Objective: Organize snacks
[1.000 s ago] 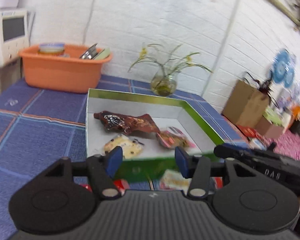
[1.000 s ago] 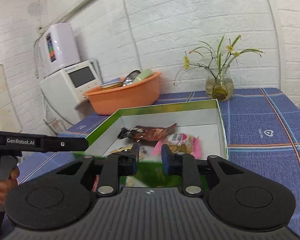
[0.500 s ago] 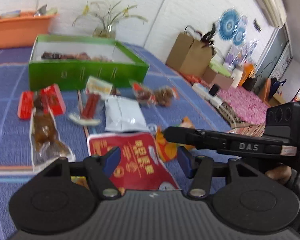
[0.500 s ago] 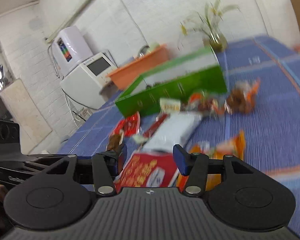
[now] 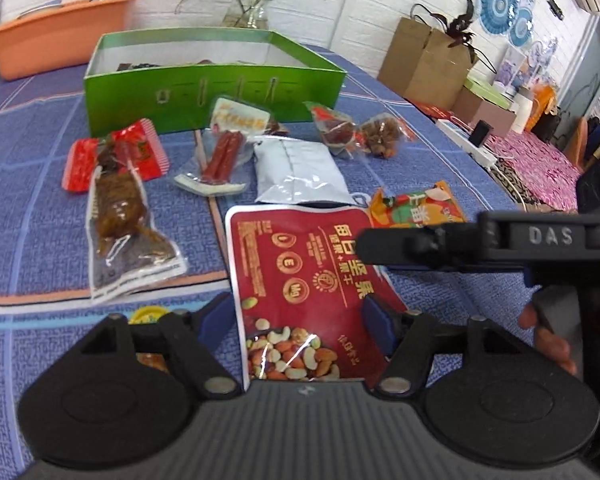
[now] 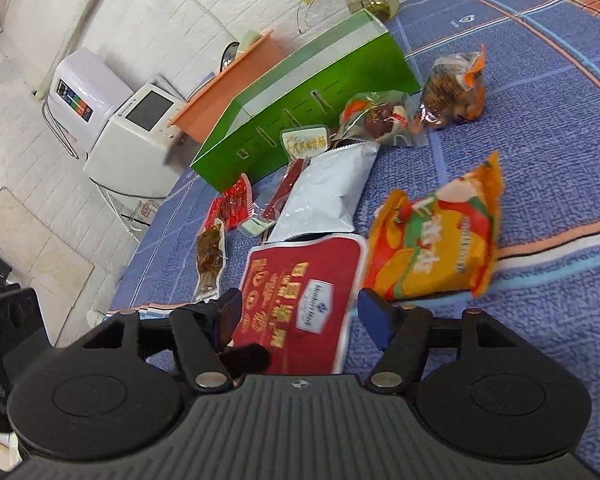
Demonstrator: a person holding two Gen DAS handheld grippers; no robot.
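— Between the jaws of both grippers, what is seen?

— The red nut pouch [image 5: 300, 264] is framed by the left gripper [image 5: 298, 316] and the right gripper [image 6: 300, 312]; both sets of jaws have just been opening and are spread, unpressed on it.

— And the containers?

— On the table [image 5: 28, 216], a green box [image 5: 212, 92] is set beyond the scattered snacks; only dark wrappers are glimpsed inside. An orange basin [image 5: 60, 40] holding tableware is placed behind.
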